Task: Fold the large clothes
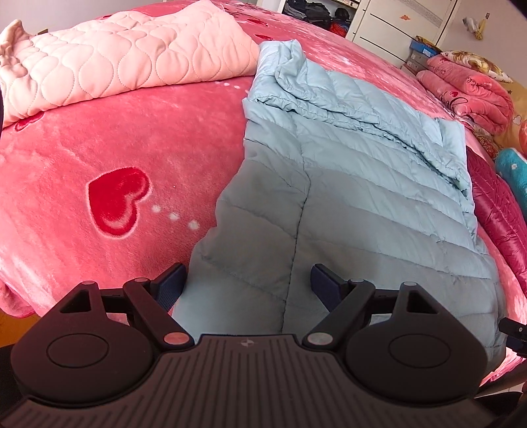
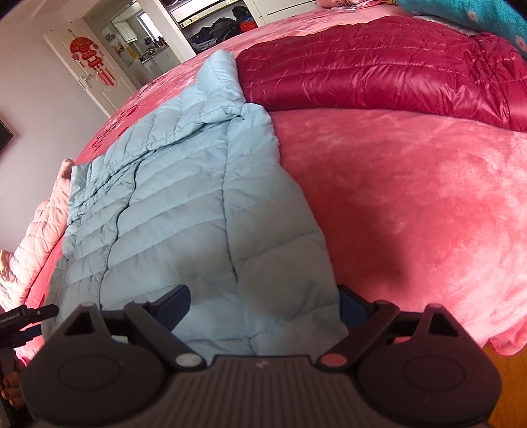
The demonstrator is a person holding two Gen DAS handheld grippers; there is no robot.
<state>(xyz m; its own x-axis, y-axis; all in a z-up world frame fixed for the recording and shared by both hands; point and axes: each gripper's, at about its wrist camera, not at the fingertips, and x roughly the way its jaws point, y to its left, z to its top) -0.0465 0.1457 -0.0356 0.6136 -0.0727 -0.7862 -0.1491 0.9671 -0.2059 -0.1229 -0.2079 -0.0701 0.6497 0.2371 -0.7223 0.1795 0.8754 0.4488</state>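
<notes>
- The left gripper [image 1: 248, 280] is hovering with its jaws spread wide, its dark blue padded fingers [image 1: 171, 283] straddling the near hem of a pale blue puffer jacket [image 1: 329, 184] without pinching it.
- The right gripper [image 2: 265, 306] is likewise holding its jaws wide apart, one finger over the jacket [image 2: 184, 197] and the other sitting at the jacket's right edge; whether the pads are touching the fabric cannot be told.
- The jacket is lying flat on the bed, quilted in horizontal puffed bands with a stitched seam running lengthwise down its middle.
- Its long axis is running away from the grippers, with the wide hem nearest them and the narrower, rumpled end pointing toward the far side of the bed.
- A sleeve is lying folded across the upper part, making soft wrinkled ridges.
- A plush pink blanket [image 1: 115, 138] with a fuzzy nap is covering the bed, and a raised red heart [image 1: 117, 199] followed by three white dots is sitting left of the jacket.
- A light pink quilted garment [image 1: 108, 56], stitched in rounded scallops, is lying beyond the heart, just beside the jacket's far end.
- A glossy crimson puffer jacket [image 2: 378, 66] is lying to the right, touching the blue jacket's far corner.
- A teal fleece item [image 2: 467, 16] is resting behind the crimson one.
</notes>
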